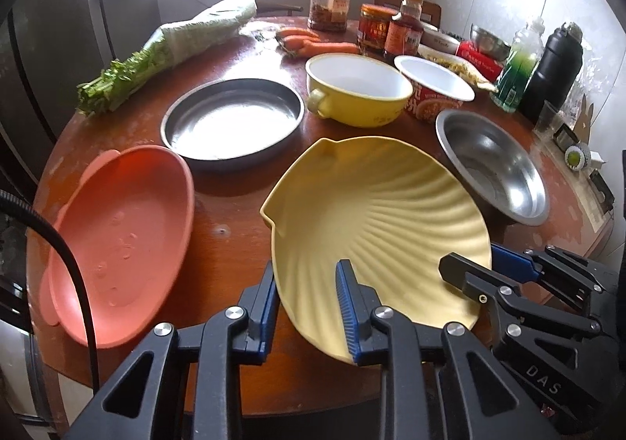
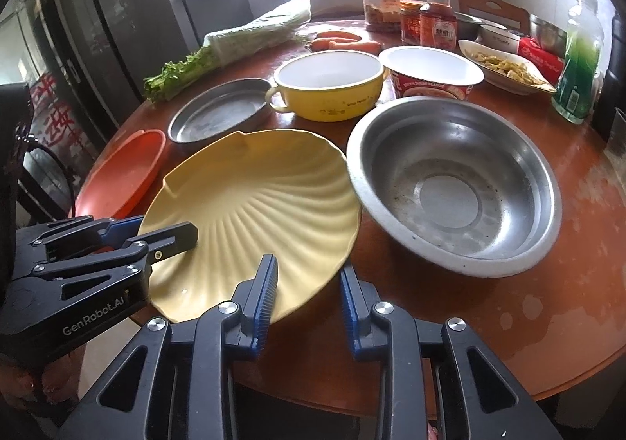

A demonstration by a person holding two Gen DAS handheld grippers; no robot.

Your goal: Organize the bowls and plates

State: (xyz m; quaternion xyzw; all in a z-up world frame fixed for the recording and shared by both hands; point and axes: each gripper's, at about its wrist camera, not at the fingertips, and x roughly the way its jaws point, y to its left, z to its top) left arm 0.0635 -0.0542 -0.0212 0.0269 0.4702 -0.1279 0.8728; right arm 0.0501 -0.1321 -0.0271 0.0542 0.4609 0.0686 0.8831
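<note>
- Far left on the round wooden desk (image 2: 508, 303) lies a bundle of celery (image 1: 117, 83) in a plastic sleeve, its long axis running from the near-left edge toward the window.
- An orange-pink plastic dish (image 1: 121, 244) sits at the desk's left edge; just behind it is a flat steel pan (image 1: 232, 123).
- The yellow shell-ribbed plate (image 1: 375, 220) is in the middle, near the front edge, tilted, its ribs fanning away from the near rim and its notched corners pointing to the far left.
- The left hand-held gripper (image 1: 309, 307) is clamped on the plate's near-left rim, one finger inside, one outside.
- The right hand-held gripper (image 2: 309, 291) straddles the plate's near-right rim; its jaws stand apart, and I cannot tell whether they press it.
- Readable: "DAS" on the right hand-held gripper body, "GenRobot.AI" on the left.
- Behind: a yellow handled bowl (image 2: 328, 85), then an instant-noodle cup (image 2: 430, 76).
- Right of the plate, almost touching it, sits a steel basin (image 2: 454, 185).
</note>
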